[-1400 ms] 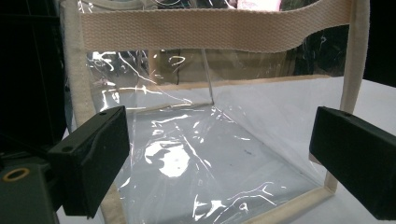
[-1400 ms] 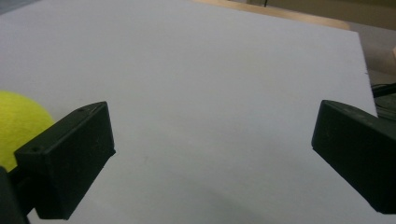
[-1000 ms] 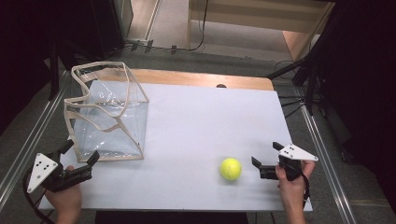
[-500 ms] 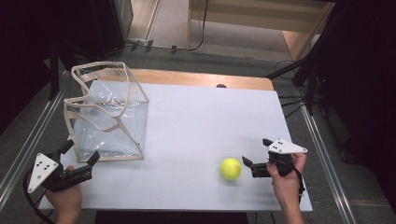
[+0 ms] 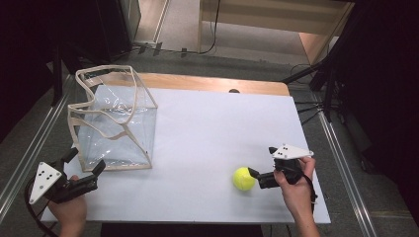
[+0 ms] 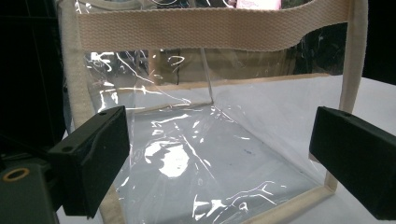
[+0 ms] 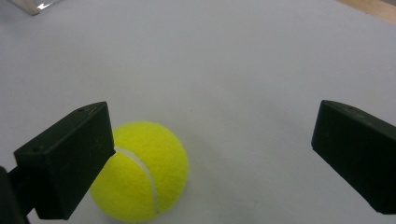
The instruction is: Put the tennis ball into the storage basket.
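A yellow tennis ball (image 5: 243, 178) lies on the white table (image 5: 212, 128) near its front right. My right gripper (image 5: 262, 161) is open just to the ball's right, one jaw tip almost at the ball. In the right gripper view the ball (image 7: 140, 170) sits low and left, against the inner face of the left jaw, and the right gripper (image 7: 210, 128) is wide apart. A clear plastic tote bag (image 5: 113, 121) with cream straps stands upright at the table's left. My left gripper (image 5: 85, 160) is open just in front of it, and the bag (image 6: 196, 140) appears close between its jaws.
A wooden strip (image 5: 207, 83) runs along the table's far edge. Metal rails (image 5: 29, 148) flank the table on both sides, and cables (image 5: 311, 111) lie on the floor at the right. The bag's cream strap (image 6: 210, 28) crosses the top of the left gripper view.
My right gripper has moved left along the table's front until its jaw tip is next to the ball. The left gripper, bag and ball have stayed put.
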Motion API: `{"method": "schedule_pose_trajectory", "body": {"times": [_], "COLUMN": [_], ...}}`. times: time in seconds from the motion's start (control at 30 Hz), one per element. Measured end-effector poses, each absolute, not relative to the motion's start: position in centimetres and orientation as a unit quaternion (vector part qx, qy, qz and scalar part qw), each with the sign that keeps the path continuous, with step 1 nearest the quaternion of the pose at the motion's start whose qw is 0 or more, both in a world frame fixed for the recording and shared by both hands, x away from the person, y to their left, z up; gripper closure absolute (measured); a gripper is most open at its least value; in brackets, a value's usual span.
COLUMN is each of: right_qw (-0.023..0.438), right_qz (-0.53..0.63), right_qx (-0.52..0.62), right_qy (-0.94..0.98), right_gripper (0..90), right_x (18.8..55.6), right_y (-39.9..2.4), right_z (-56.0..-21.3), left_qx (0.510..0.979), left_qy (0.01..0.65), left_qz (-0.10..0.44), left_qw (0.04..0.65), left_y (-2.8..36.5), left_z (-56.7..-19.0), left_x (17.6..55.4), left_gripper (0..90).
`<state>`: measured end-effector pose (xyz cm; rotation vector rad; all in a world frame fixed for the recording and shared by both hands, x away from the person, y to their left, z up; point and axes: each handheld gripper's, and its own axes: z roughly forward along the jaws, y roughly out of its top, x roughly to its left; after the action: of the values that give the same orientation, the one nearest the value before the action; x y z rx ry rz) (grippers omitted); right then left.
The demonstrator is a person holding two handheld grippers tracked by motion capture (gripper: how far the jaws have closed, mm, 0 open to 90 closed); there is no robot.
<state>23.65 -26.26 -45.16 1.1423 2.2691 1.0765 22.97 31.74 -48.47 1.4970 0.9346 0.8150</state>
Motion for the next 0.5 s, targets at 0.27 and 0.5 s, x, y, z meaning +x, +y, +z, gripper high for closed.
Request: {"method": "schedule_pose_trajectory", "body": {"times": [0.27, 0.5], "right_qw": [0.165, 0.145], "right_qz": [0.369, 0.345], "right_qx": [0.391, 0.391], "right_qy": [0.826, 0.841], "right_gripper": [0.0, 0.0], "right_x": [23.9, 24.0], "right_y": [-24.8, -23.9], "right_z": [-45.3, -45.9], "left_qx": [0.636, 0.636], "left_qy": [0.397, 0.397], "left_qz": [0.346, 0.346], "left_qw": [0.563, 0.564], "left_y": [31.7, 31.7], "left_z": [-48.5, -48.5], "left_x": [23.0, 23.0], "left_gripper": [5.3, 5.3]}}
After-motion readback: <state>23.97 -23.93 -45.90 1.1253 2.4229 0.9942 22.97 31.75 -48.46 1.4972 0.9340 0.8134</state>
